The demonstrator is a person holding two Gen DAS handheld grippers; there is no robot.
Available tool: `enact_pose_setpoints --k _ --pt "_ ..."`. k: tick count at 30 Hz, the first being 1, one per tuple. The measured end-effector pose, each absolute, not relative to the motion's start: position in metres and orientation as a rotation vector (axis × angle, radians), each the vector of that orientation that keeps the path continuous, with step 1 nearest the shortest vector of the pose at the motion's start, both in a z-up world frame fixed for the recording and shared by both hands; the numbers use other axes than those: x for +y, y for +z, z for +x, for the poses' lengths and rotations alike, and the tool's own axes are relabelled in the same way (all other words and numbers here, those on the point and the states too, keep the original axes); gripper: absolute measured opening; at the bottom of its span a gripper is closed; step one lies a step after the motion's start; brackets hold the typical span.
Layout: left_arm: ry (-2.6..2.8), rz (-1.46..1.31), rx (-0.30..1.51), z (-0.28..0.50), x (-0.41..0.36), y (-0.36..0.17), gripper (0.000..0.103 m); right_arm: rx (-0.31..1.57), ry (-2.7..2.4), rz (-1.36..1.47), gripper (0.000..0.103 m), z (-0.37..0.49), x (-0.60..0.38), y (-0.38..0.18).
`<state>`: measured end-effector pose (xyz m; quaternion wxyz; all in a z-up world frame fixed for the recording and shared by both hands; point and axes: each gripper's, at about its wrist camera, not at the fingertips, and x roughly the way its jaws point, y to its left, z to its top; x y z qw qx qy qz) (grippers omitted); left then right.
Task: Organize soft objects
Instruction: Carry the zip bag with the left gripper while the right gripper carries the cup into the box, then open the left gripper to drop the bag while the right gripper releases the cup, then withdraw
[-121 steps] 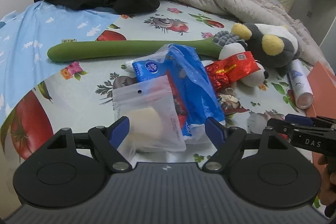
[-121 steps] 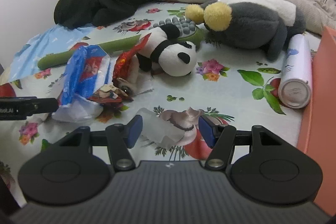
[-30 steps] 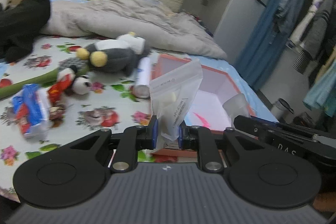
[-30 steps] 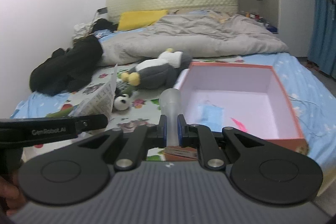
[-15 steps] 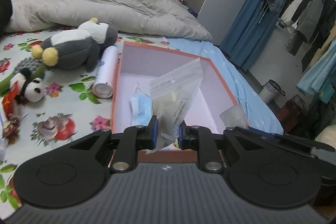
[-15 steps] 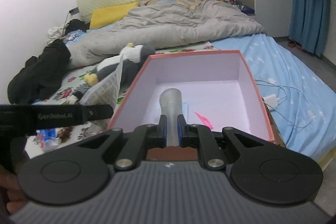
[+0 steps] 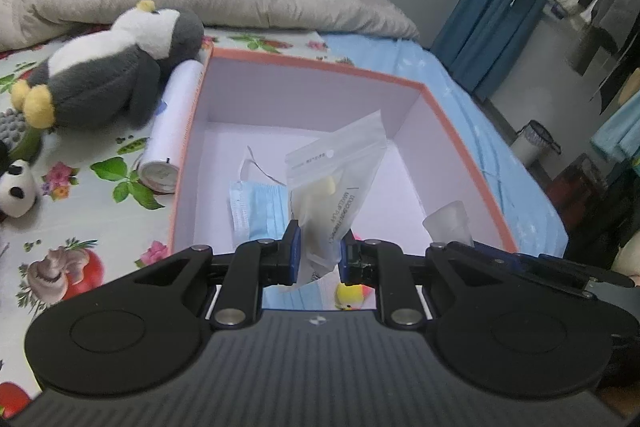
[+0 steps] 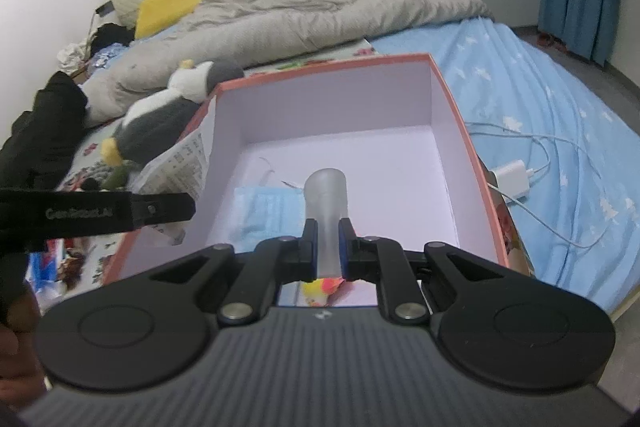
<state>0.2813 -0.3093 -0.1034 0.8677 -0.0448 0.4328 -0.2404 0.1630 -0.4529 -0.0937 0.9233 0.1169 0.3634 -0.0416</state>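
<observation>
The mask (image 7: 256, 211) on the box (image 7: 304, 65) floor is partly covered by the bag (image 7: 336, 195) and by the left gripper (image 7: 319, 254); its lower end shows only through the gap behind the fingers. A yellow and pink thing (image 7: 352, 297) at the box's near edge is mostly hidden under both grippers, too little showing to name it. The print on the bag is too small to read. The panda (image 7: 16, 193) is cut by the left edge of the left view. In the right view the frosted piece (image 8: 326, 203) vanishes between the pads of the right gripper (image 8: 328, 247), and the penguin (image 8: 160, 123) is blurred
</observation>
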Motion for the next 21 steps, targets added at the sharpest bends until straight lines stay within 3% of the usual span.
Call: enact_pose_setpoints --k 9,10,11,13,21 --pt "-0.494 -0.037 0.954 0.301 -0.329 -0.121 0.023 0.810 -0.085 0.278 0.018 0.185 -0.465 -0.118" --pt "-0.490 -0.034 0.957 0.301 -0.329 -0.121 0.028 0.813 -0.081 0.289 0.019 0.185 -0.466 -0.119" --pt "-0.489 -0.035 0.960 0.301 -0.330 -0.121 0.041 0.815 -0.081 0.293 0.020 0.185 -0.466 -0.119" --pt "-0.475 -0.033 0.952 0.299 -0.329 -0.120 0.052 0.814 -0.087 0.289 0.036 0.184 -0.467 -0.118" --pt "-0.491 -0.039 0.908 0.279 -0.320 -0.102 0.052 0.771 -0.092 0.280 0.036 0.166 -0.464 -0.101"
